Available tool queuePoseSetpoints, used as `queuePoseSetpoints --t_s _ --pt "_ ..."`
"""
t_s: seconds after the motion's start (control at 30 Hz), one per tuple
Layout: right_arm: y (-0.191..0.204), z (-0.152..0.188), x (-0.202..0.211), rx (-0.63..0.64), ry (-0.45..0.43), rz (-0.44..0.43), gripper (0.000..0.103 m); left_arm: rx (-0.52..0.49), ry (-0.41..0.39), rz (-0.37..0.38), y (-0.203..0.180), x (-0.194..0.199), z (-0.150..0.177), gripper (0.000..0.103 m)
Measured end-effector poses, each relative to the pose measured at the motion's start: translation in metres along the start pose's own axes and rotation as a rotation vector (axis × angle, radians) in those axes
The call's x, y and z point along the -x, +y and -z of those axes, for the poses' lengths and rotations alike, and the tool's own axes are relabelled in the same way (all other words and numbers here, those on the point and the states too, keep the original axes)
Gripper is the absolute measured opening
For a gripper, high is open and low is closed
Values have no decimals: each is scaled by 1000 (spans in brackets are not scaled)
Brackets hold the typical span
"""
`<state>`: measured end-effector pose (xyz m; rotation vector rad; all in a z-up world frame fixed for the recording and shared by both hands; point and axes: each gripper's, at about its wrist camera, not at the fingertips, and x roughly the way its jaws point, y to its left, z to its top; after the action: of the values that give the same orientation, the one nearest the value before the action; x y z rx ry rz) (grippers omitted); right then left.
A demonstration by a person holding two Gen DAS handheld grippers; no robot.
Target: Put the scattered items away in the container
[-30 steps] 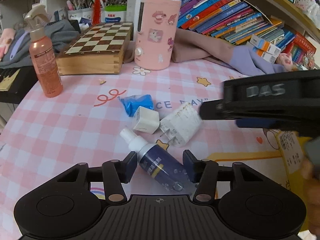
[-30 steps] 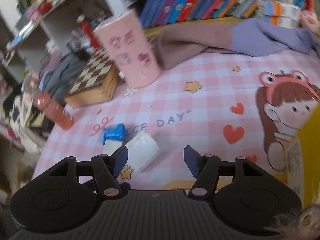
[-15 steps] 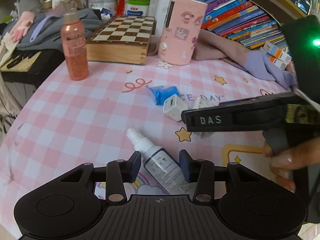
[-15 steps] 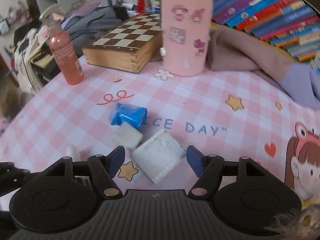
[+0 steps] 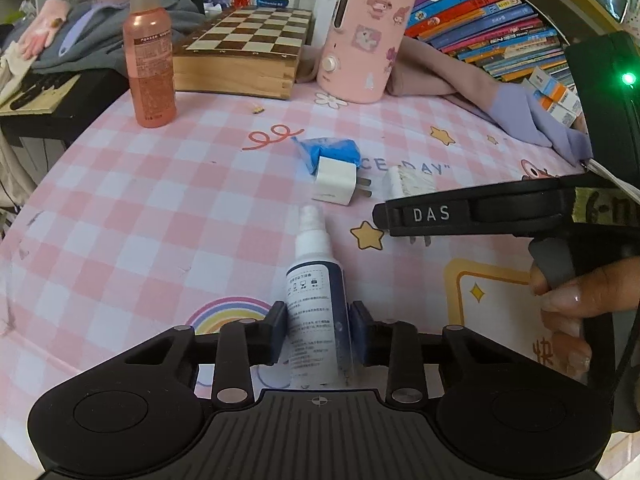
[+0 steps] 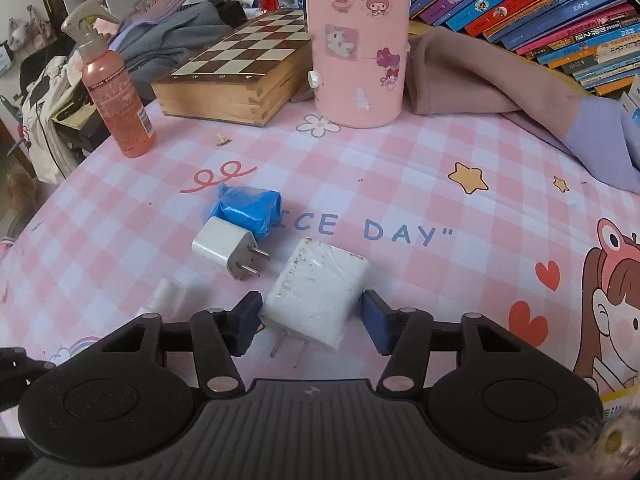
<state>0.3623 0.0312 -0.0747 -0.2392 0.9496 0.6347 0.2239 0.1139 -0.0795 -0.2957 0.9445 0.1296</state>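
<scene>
Pink checked tablecloth [image 5: 132, 208], left gripper [image 5: 318, 334] closing on spray bottle [image 5: 318, 304], right gripper [image 6: 312, 324] closing around large charger [image 6: 318, 290], seemingly not yet gripping.

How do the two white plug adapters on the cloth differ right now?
The small charger is smooth and clean; the large charger is bigger, with scuffed, speckled wrap. The small charger lies free against the blue packet, with no tongs around it; the large charger sits between the closing pads of the right tongs, with a gap still showing on its right side. Both are white, two-pronged, and lie flat on the tablecloth.

Bright even daylight, soft shadows, fisheye-curved edges
</scene>
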Motion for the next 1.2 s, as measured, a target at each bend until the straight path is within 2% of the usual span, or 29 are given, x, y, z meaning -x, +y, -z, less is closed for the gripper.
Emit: queuePoseSetpoints --t_s 0.27,0.37,0.47,0.63,0.9,1.2 --pt "10 3 -3 45 -3 48 53 -13 -11 -4 -1 -1 1 32" --pt "9 4 -1 24 -11 52 47 -17 -9 -10 -2 1 1 32" --pt "7 6 7 3 -25 64 45 -13 -16 -2 -2 6 1 32" --pt "0 11 31 -53 -49 63 45 1 -53 30 -1 20 -3 32" --pt "-1 28 91 -115 -123 37 45 46 -143 131 0 63 -12 32" --pt "4 63 159 -151 -210 34 45 1 -210 208 -6 105 0 32"
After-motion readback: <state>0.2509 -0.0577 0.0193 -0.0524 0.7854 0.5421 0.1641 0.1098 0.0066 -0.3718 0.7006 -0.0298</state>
